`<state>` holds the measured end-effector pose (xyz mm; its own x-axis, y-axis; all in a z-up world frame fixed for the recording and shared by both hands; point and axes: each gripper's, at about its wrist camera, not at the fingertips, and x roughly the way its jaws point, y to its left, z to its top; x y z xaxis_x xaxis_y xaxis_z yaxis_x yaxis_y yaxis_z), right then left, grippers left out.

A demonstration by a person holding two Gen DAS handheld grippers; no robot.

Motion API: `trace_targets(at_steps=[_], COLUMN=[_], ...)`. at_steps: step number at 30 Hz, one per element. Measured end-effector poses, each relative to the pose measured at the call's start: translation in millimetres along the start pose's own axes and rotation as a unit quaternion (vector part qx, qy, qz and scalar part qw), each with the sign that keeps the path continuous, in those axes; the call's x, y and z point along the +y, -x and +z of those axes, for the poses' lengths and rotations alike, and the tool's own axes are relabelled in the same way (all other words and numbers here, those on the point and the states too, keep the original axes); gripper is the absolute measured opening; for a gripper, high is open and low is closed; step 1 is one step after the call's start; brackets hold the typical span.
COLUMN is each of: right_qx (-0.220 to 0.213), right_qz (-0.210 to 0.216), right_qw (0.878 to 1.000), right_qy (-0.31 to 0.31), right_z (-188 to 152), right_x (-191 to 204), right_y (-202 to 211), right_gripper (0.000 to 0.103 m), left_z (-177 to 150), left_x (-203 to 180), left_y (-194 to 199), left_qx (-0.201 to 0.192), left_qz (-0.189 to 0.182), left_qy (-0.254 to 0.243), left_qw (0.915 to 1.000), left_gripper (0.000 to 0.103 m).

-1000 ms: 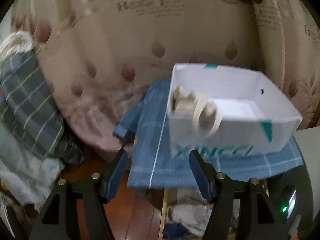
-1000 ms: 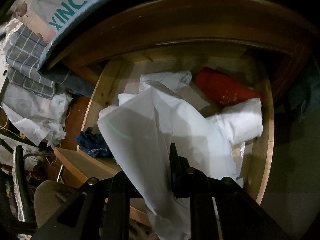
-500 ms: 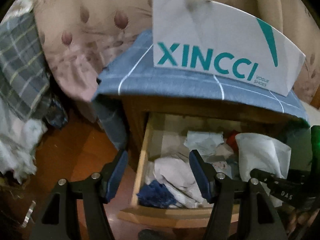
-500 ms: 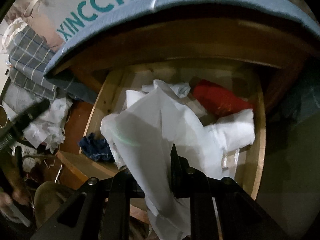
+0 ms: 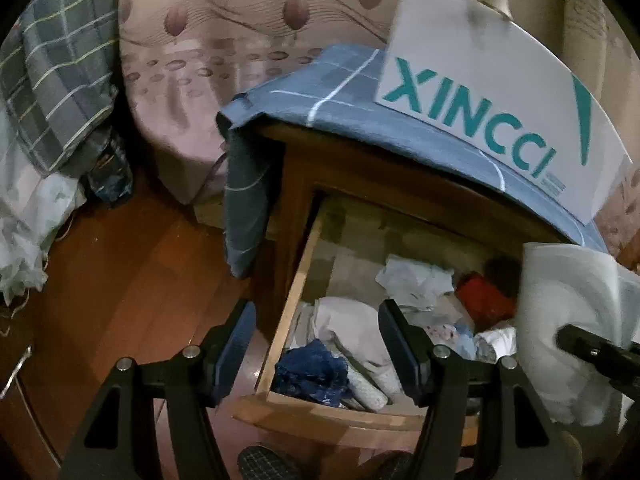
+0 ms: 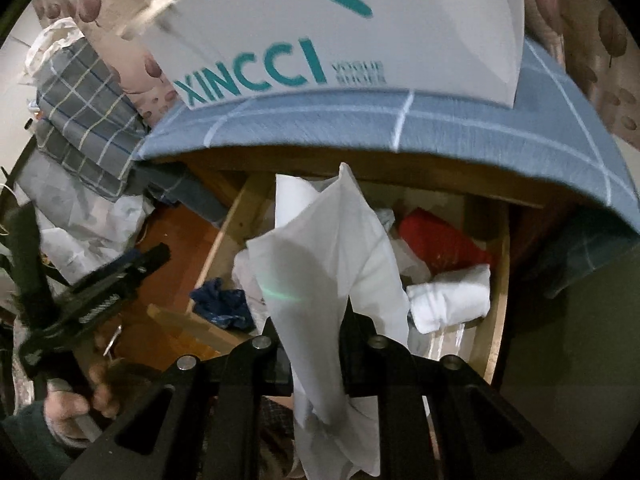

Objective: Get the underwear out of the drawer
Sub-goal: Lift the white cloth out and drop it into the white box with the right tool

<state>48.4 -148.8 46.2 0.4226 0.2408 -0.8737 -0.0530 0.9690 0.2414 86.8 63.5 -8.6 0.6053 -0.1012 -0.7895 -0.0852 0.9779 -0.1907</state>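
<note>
The wooden drawer [image 5: 296, 292] stands pulled out, holding several crumpled garments: a dark blue piece [image 5: 312, 372] at the front left, a pale one [image 5: 348, 324], a red one [image 5: 484, 300] at the back. My left gripper [image 5: 316, 340] hangs open above the drawer's front left corner, nothing between its fingers. My right gripper [image 6: 316, 336] is shut on white underwear [image 6: 332, 264], which hangs lifted above the drawer [image 6: 498, 300]. The same white underwear [image 5: 568, 320] shows at the right edge of the left wrist view. The left gripper [image 6: 100, 292], held by a hand [image 6: 72, 408], appears at the left of the right wrist view.
A white XINCCI shoe box [image 5: 492, 92] sits on a blue checked cloth [image 5: 320, 92] covering the cabinet top just above the drawer. A flowered bedspread [image 5: 192, 60] and plaid bedding [image 5: 60, 60] lie to the left. Wooden floor [image 5: 132, 280] runs beside the drawer.
The left gripper sank from the shoe box's level to just over the open drawer, staying open. The right gripper rose with the white underwear, lifting it clear of the other clothes.
</note>
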Motion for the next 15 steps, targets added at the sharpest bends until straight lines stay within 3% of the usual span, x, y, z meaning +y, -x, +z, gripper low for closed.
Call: trace_targets(at_steps=[7,15], right_qx=[-0.02,-0.076], right_qz=[0.008,0.013], right_qw=[1.0,0.996], right_qy=[0.016,0.04], right_z=[9,43], right_x=[21,44], right_y=[40,107], right_gripper=[0.014,0.013], left_z=[0,-2], left_x=[5,-4], left_y=[-1,0], left_qx=[0.002,-0.005], left_qz=[0.0,0.006], left_qy=[0.021,0.001], left_qw=[0.9998,1.0], left_gripper=[0.066,0.066])
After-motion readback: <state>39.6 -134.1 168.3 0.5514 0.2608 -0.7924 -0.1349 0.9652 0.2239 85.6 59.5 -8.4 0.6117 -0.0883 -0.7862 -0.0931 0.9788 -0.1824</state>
